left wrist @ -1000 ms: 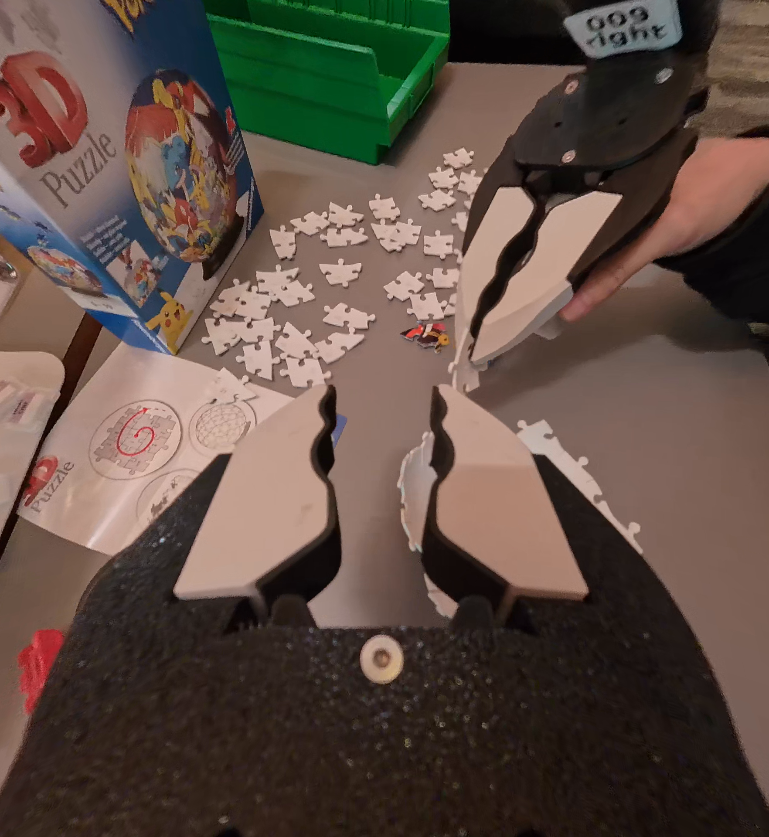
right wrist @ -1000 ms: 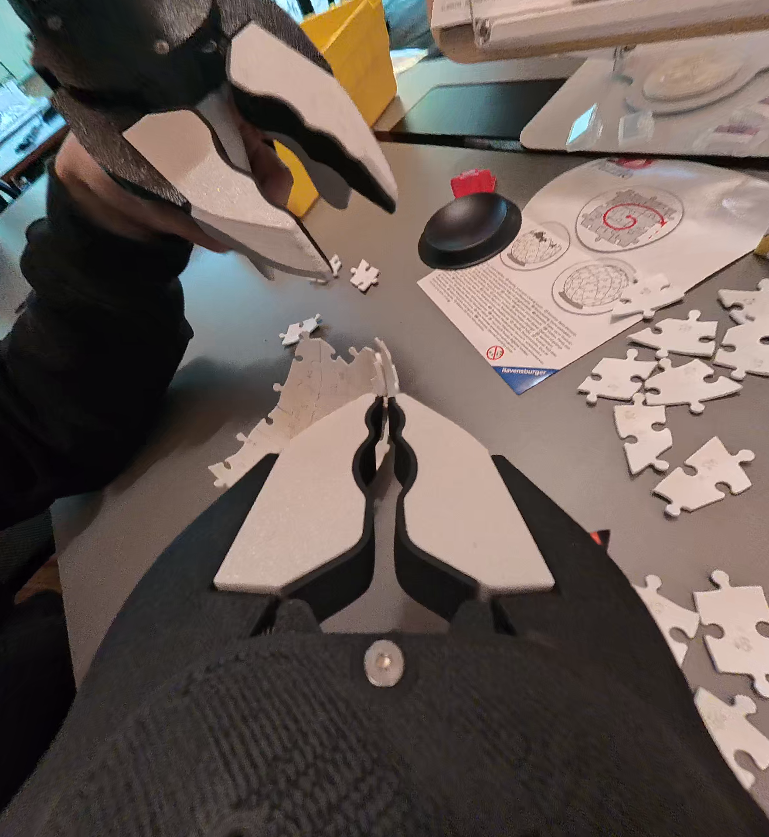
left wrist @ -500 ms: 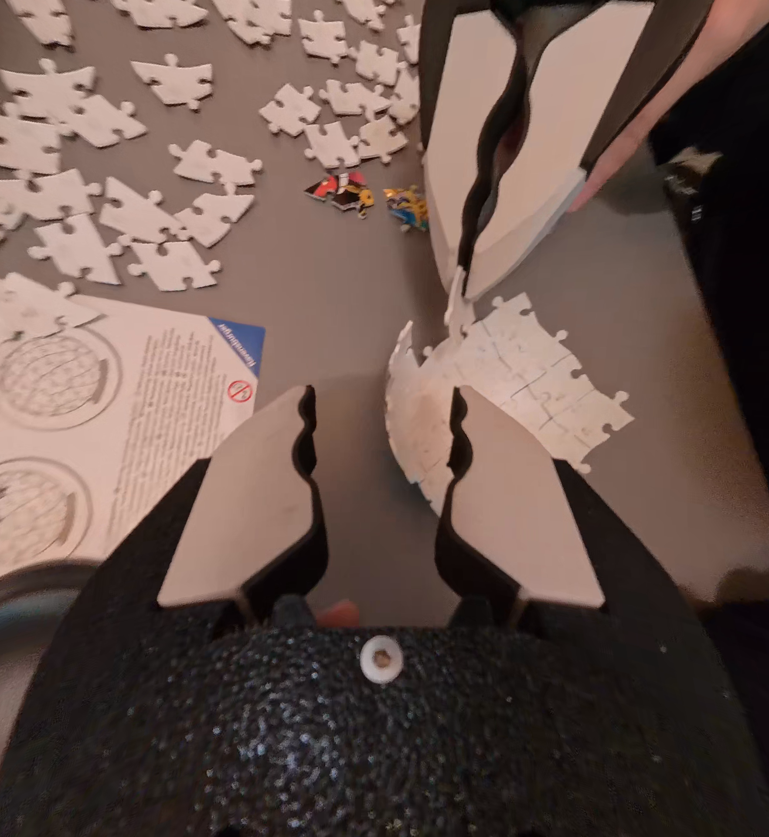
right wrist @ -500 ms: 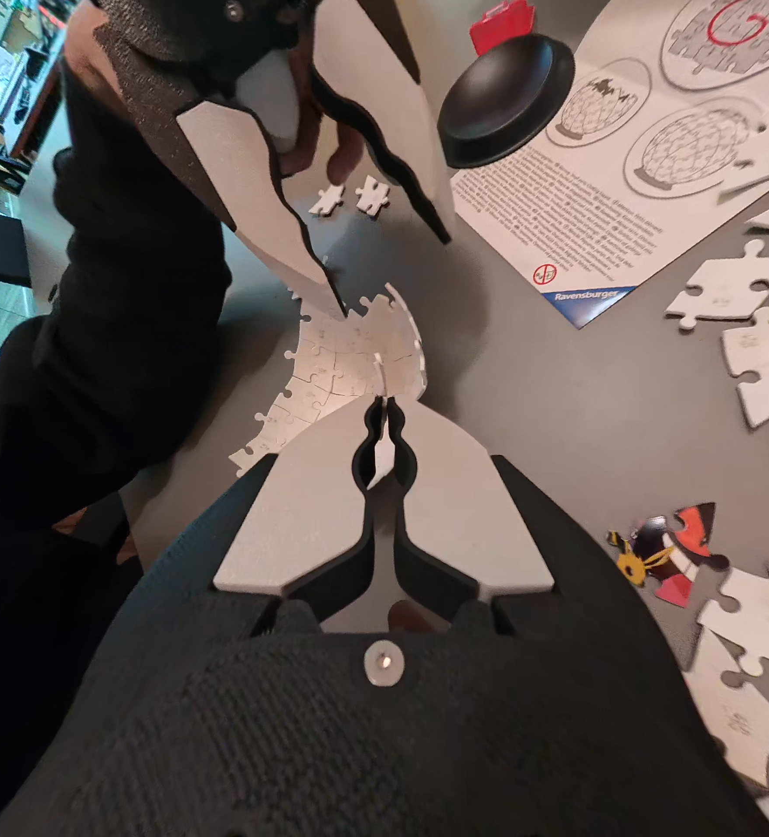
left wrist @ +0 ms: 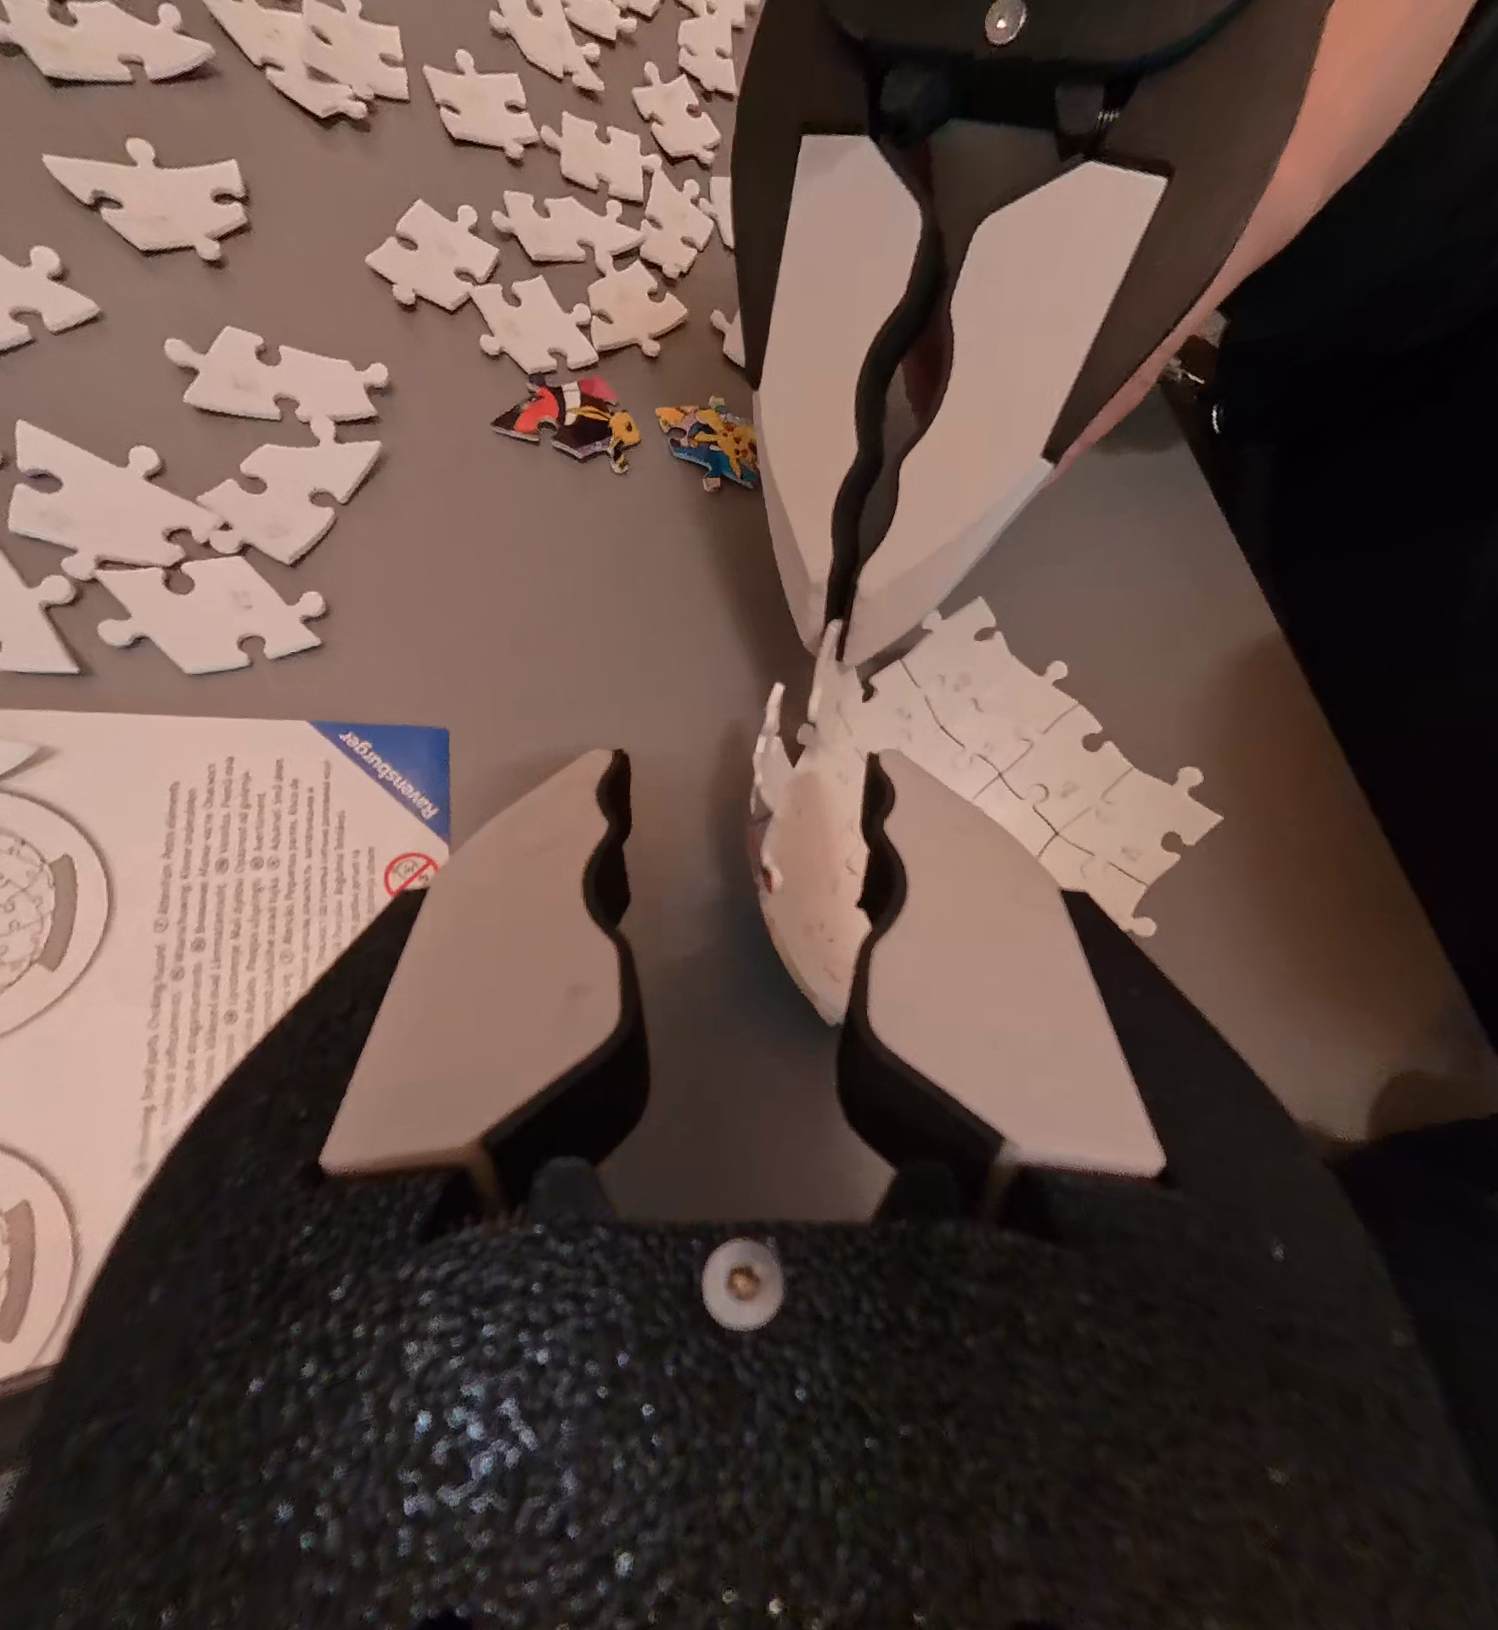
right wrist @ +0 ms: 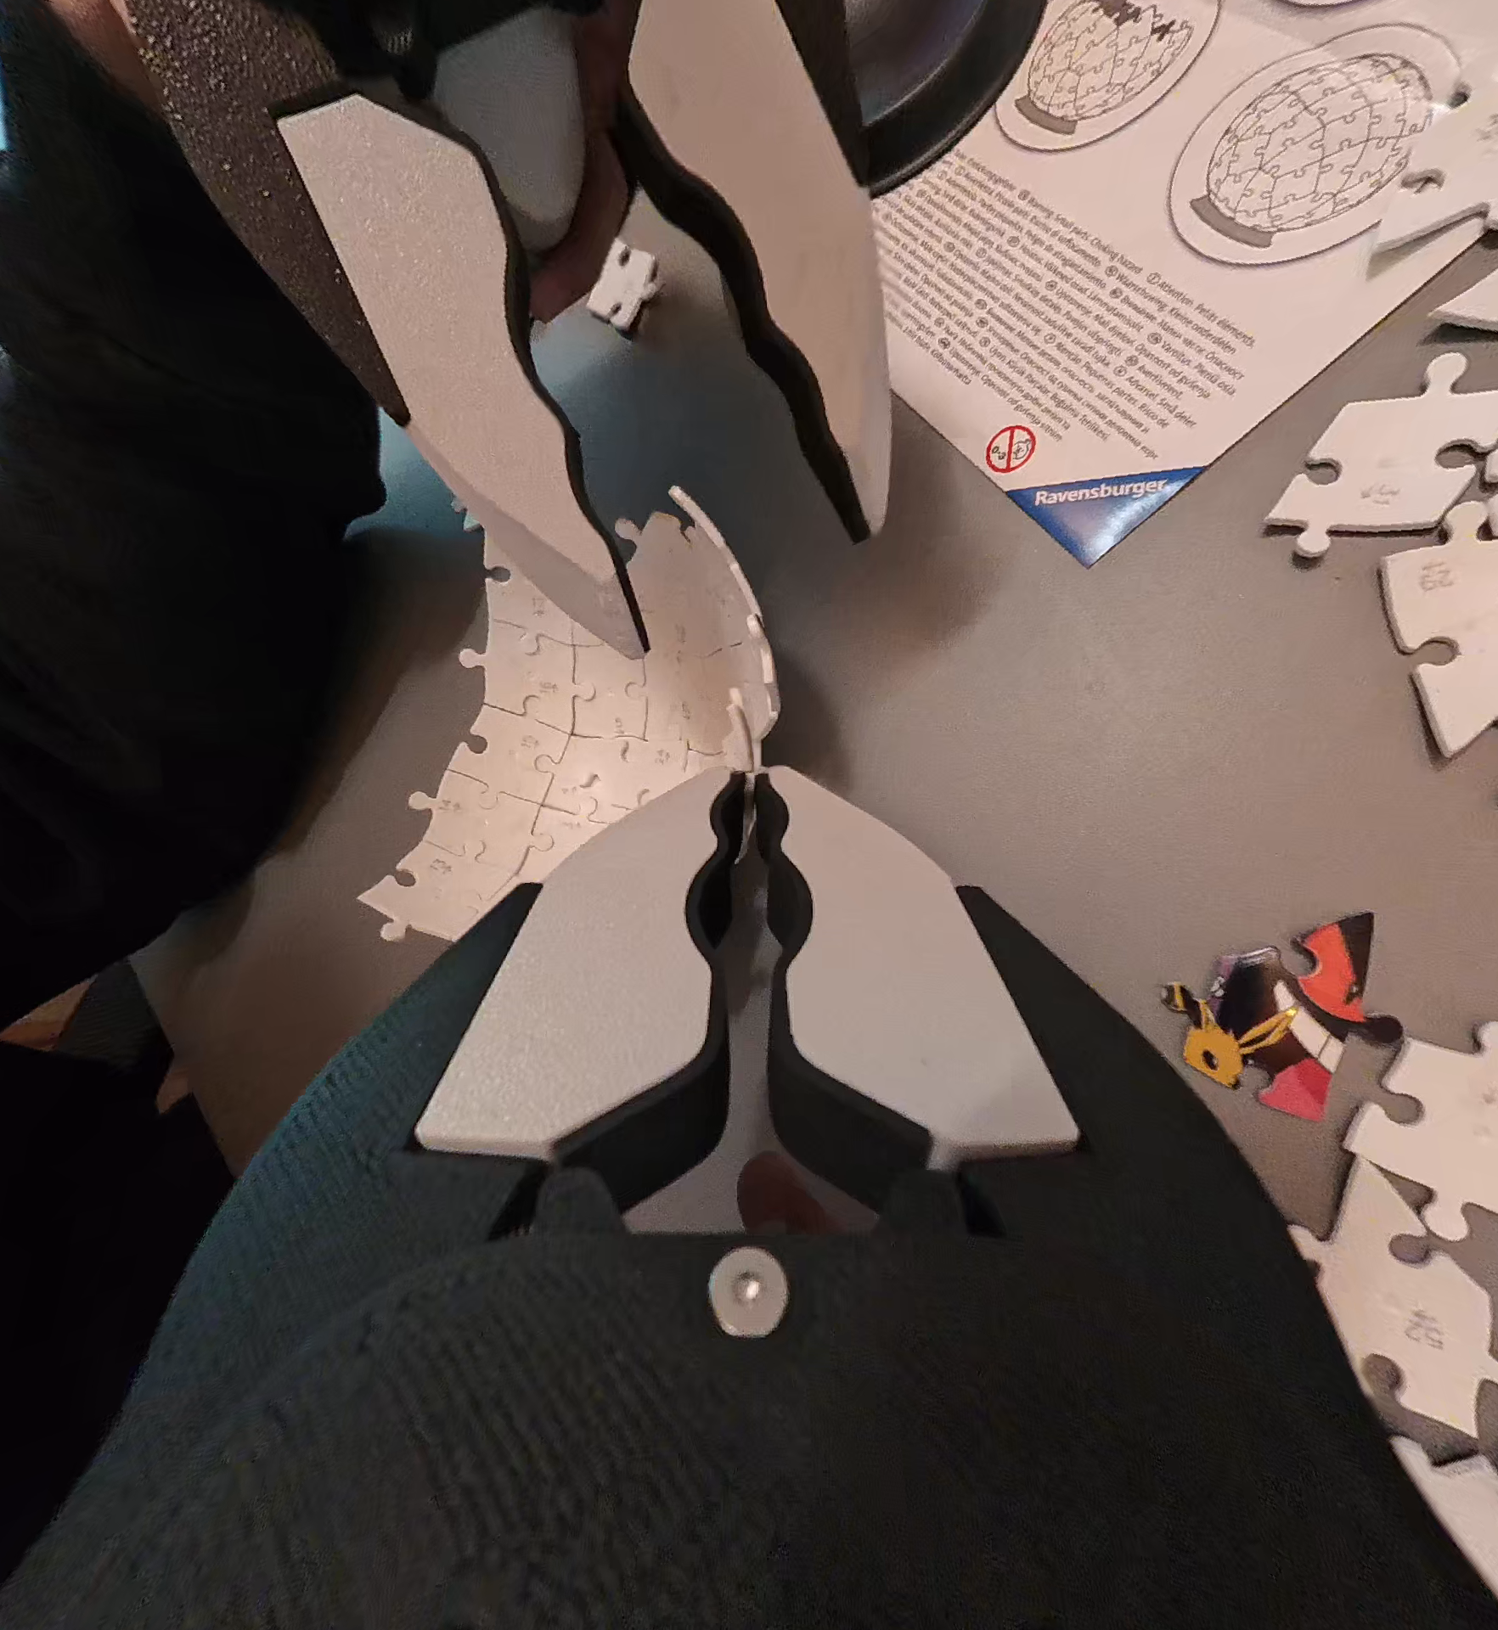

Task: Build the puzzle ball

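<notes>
A curved white section of joined puzzle pieces (left wrist: 1028, 758) lies on the grey table, its left edge raised; it also shows in the right wrist view (right wrist: 587, 732). My right gripper (right wrist: 750, 781) is shut on a single white puzzle piece (right wrist: 744, 723) held upright against the section's raised edge. In the left wrist view the right gripper (left wrist: 842, 631) comes down from the top. My left gripper (left wrist: 745, 776) is open and empty. Its jaws straddle the raised edge, one finger (right wrist: 613, 609) over the section's inner face, the other outside.
Many loose white pieces (left wrist: 269, 379) lie face down at the left, also in the right wrist view (right wrist: 1469, 617). Two coloured pieces (left wrist: 569, 414) lie face up nearby. An instruction sheet (left wrist: 154, 882) and a black stand (right wrist: 931, 106) lie beyond. The table edge (left wrist: 1345, 706) runs close on the right. Both grippers' tips are close together, under 4 cm apart.
My left gripper has come down from above the table to the curved section, and its open jaws now straddle the raised edge. My right gripper stays shut on the piece at that edge.
</notes>
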Tool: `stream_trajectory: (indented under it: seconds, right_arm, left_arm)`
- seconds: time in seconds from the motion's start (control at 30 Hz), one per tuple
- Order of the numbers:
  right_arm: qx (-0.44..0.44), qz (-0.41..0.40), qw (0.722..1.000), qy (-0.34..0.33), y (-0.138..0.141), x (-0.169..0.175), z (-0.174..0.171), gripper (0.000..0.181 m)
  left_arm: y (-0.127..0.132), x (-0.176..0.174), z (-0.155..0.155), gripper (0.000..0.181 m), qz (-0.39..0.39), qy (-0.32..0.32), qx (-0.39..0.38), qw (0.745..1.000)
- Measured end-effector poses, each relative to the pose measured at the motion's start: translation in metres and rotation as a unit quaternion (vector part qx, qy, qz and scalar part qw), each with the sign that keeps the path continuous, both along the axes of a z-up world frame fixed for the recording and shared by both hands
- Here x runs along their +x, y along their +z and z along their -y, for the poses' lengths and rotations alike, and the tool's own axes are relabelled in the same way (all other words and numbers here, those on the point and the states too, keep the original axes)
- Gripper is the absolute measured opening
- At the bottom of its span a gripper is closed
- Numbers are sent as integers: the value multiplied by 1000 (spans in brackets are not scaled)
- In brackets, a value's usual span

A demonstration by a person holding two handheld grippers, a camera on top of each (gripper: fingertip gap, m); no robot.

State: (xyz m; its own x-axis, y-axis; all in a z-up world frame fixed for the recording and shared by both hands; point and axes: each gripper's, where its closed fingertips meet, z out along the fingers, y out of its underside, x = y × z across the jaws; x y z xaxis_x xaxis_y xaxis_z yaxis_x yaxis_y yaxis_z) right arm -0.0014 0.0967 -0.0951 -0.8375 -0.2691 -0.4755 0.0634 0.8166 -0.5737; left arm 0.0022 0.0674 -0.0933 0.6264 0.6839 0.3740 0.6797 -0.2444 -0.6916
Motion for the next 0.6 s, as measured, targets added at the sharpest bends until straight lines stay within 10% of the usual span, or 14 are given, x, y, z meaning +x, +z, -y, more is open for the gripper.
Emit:
stream_trajectory:
  seconds: [0.6]
  right_arm:
    - [-3,3,1000,-29,-8,2,3,2]
  left_arm:
    - [-16,9,-17,34,17,-113,18,993]
